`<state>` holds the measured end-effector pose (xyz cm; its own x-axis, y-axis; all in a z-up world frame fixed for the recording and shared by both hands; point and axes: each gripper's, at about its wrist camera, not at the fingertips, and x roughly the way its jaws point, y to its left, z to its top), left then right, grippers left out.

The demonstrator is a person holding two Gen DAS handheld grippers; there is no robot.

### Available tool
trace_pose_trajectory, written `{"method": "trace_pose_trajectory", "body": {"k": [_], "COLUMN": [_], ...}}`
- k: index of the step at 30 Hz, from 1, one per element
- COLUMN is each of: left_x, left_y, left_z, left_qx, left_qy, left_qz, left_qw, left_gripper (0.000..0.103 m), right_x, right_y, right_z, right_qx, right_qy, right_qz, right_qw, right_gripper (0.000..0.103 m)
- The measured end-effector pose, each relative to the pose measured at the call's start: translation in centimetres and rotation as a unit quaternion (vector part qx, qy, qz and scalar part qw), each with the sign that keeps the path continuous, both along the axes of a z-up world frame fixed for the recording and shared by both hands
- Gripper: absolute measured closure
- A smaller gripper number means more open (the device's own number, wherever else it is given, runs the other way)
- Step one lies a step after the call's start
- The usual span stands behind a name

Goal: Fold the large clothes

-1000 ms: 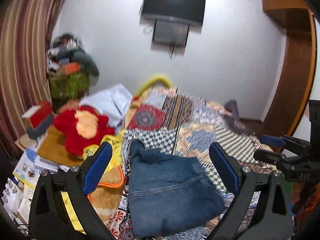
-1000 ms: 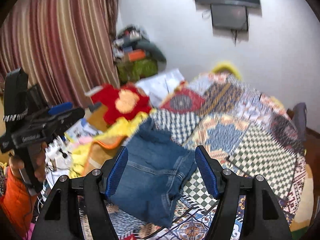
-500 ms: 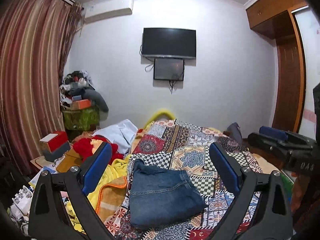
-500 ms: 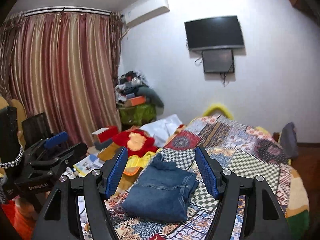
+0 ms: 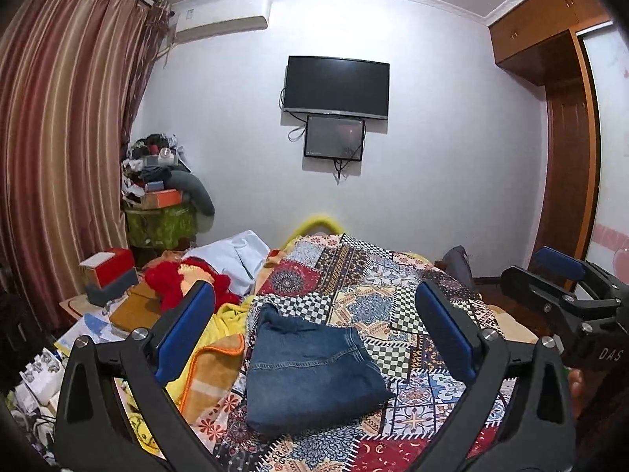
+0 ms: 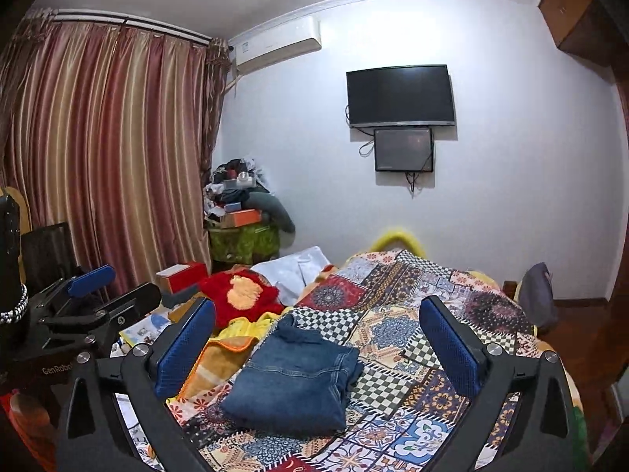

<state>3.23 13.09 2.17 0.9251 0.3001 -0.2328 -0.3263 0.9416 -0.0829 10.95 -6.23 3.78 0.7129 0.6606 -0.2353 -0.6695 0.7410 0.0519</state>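
A folded pair of blue jeans (image 5: 306, 369) lies flat on the patchwork bedspread (image 5: 401, 303); it also shows in the right wrist view (image 6: 298, 377). My left gripper (image 5: 314, 334) is open and empty, held above and back from the jeans. My right gripper (image 6: 314, 350) is open and empty too, also raised clear of the jeans. The right gripper shows at the right edge of the left wrist view (image 5: 566, 287), and the left gripper at the left edge of the right wrist view (image 6: 90, 299).
A yellow-orange blanket (image 5: 212, 362), a red plush item (image 5: 181, 283) and a white cloth (image 5: 232, 255) lie left of the jeans. A cluttered green stand (image 5: 161, 220) is in the corner by the striped curtain (image 5: 59, 157). A TV (image 5: 336, 86) hangs on the far wall. A wooden wardrobe (image 5: 566, 181) stands right.
Both grippers have lifted and pulled back from the bed, so the jeans look smaller and the wall and ceiling come into view. The jeans have not moved.
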Motion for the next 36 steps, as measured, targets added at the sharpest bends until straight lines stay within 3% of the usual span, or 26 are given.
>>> {"method": "trace_pose_trajectory", "body": {"k": [36], "left_x": [0.25], "left_y": [-0.24], "left_z": [-0.75], "left_qx": [-0.003], "left_qy": [0.005], "left_qz": [-0.003], "left_qw": [1.0], "left_gripper": [0.0], "right_x": [0.65], "right_y": [-0.29], "right_z": [-0.2], "right_qx": [0.006], "right_qy": [0.024], "right_qz": [-0.003], "right_qw": [1.0], "right_gripper": [0.0]}}
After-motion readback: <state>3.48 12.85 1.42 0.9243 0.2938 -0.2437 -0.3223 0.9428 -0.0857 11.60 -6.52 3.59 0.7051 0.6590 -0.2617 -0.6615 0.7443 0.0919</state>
